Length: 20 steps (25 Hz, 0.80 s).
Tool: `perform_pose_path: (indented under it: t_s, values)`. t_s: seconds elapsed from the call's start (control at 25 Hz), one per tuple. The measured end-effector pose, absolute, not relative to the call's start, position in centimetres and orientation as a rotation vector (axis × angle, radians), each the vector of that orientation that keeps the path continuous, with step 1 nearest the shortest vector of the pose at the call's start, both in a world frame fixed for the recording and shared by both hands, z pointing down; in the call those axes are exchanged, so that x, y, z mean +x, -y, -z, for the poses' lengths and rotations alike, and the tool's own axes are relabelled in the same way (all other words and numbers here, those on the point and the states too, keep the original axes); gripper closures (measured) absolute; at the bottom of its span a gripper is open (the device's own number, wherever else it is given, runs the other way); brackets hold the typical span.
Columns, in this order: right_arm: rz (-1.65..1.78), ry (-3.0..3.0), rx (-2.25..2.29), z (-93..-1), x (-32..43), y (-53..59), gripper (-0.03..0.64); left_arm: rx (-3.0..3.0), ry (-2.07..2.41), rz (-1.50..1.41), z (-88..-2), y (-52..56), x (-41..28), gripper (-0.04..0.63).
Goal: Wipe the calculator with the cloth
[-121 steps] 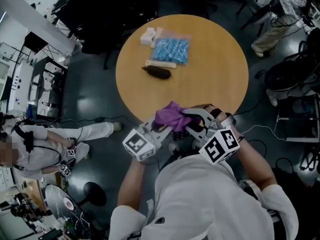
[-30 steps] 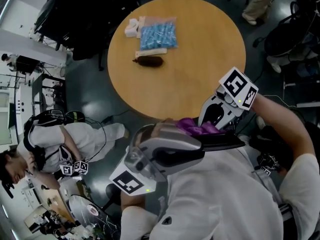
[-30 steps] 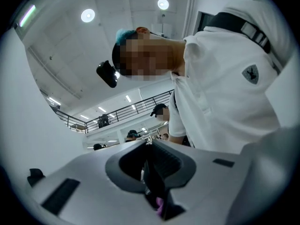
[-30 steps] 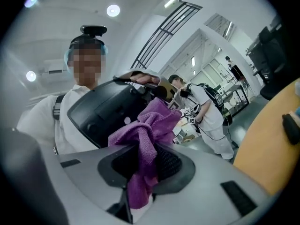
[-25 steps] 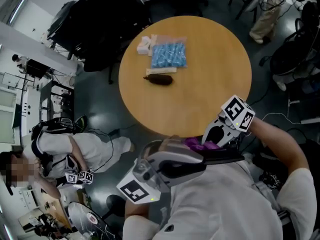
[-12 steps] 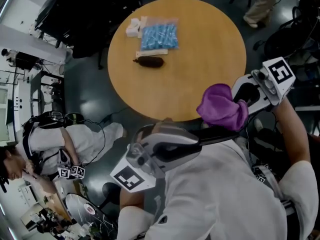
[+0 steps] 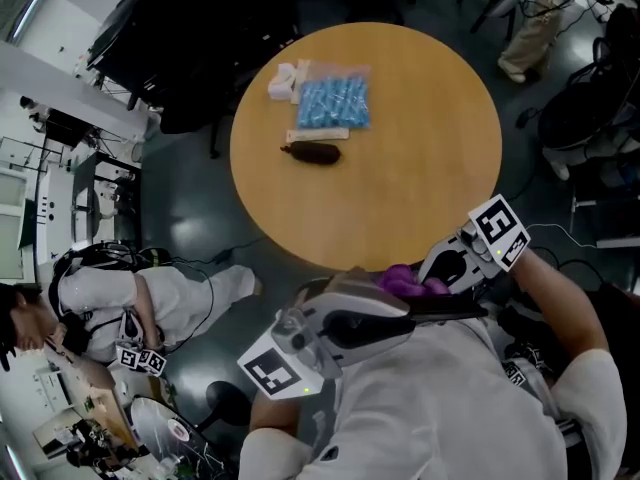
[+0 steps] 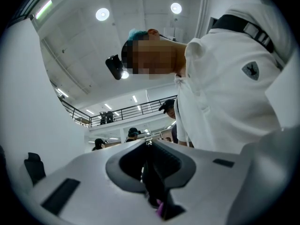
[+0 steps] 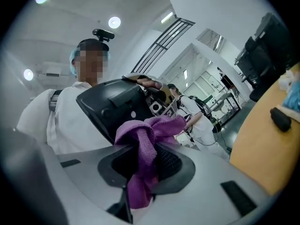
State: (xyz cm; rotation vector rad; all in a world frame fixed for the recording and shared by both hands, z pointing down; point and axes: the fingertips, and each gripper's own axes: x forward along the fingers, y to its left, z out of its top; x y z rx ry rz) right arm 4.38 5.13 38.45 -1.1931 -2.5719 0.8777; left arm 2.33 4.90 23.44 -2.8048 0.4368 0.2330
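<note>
My left gripper [image 7: 402, 314] is low in the head view, close to my chest, shut on a thin dark calculator [image 7: 452, 311] that sticks out to the right. In the left gripper view the calculator [image 8: 151, 182] is edge-on between the jaws of that gripper [image 8: 152, 172]. My right gripper [image 7: 432, 276] is shut on a crumpled purple cloth [image 7: 404, 281], which rests on the calculator's near end. In the right gripper view the cloth [image 9: 145, 139] hangs bunched between the jaws of that gripper [image 9: 145, 165], in front of the black calculator [image 9: 110, 107].
A round wooden table [image 7: 420, 168] lies ahead, bearing a blue bag [image 7: 333, 100], a dark oblong object [image 7: 313, 154] and white blocks [image 7: 283, 80]. A person in white [image 7: 130, 288] crouches on the floor at the left. Black chairs and cases stand beyond the table.
Half a second ago the right gripper held the cloth out to the right, clear of the calculator. Now it is back with the cloth on the calculator. The left gripper has barely moved.
</note>
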Motion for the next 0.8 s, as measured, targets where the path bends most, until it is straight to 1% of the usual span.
perform_pose_path:
  t_s: [0.28,0.36,0.48,0.64,0.72,0.8]
  values:
    - [-0.963,2.546,-1.129,-43.0,2.6,-5.1,0.526,-2.84,-0.539,-0.25,-24.3,-2.6,1.6,0.554]
    - [-0.952,2.572,-1.012,-44.8,2.9,-3.9,0.526,-2.852,-0.571,-0.252,-24.8,-2.2,1.5,0.554]
    - [-0.942,2.676,-0.692,-47.7,4.6,0.4,0.526,-2.882,-0.635,-0.241,-26.7,-1.0,1.2,0.554]
    - [-0.984,2.819,-0.207,-49.7,8.7,7.7,0.526,-2.962,-0.827,-0.194,-32.4,2.6,-0.2,0.554]
    - [-0.997,2.852,-0.024,-50.3,10.9,10.1,0.526,-3.033,-0.963,-0.156,-37.1,5.0,-1.2,0.554]
    - [-1.02,2.865,0.11,-51.1,12.7,11.5,0.526,-3.083,-1.121,-0.186,-42.1,7.8,-2.5,0.554]
